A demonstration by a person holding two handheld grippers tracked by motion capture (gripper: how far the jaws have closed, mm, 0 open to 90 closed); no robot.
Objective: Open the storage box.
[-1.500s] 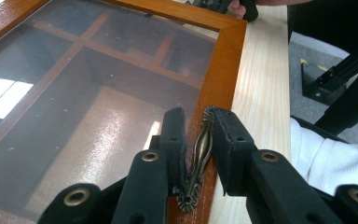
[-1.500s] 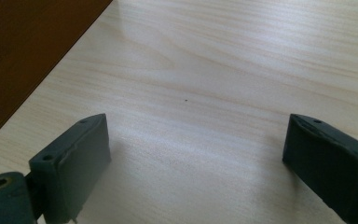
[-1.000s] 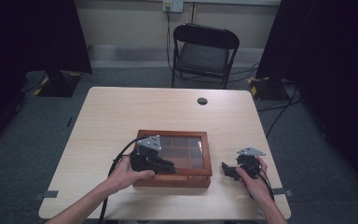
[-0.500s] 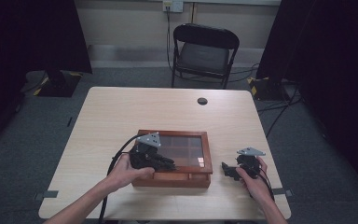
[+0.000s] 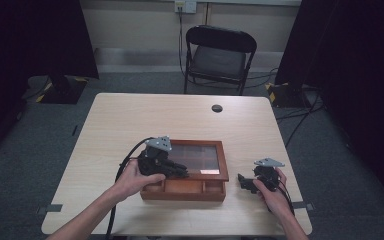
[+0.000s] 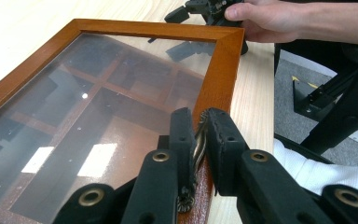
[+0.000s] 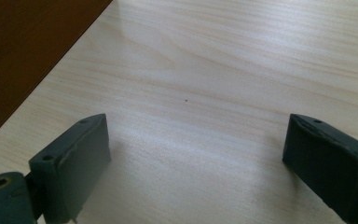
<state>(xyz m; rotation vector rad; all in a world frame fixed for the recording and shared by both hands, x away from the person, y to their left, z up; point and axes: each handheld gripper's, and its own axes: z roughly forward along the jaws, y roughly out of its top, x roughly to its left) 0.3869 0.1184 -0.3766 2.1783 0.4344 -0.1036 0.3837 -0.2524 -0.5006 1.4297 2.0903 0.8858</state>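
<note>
The wooden box (image 5: 185,170) sits at the near middle of the table (image 5: 130,120). The left gripper (image 6: 199,135) pinches the small brass clasp (image 6: 198,140) on the box's glass lid (image 6: 98,107). The right gripper (image 7: 196,154) waits wide open, right of the box.

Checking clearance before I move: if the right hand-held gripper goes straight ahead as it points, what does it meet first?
Probably the wooden box's side; the right hand-held gripper points toward it across bare table, though depth is unclear.
</note>
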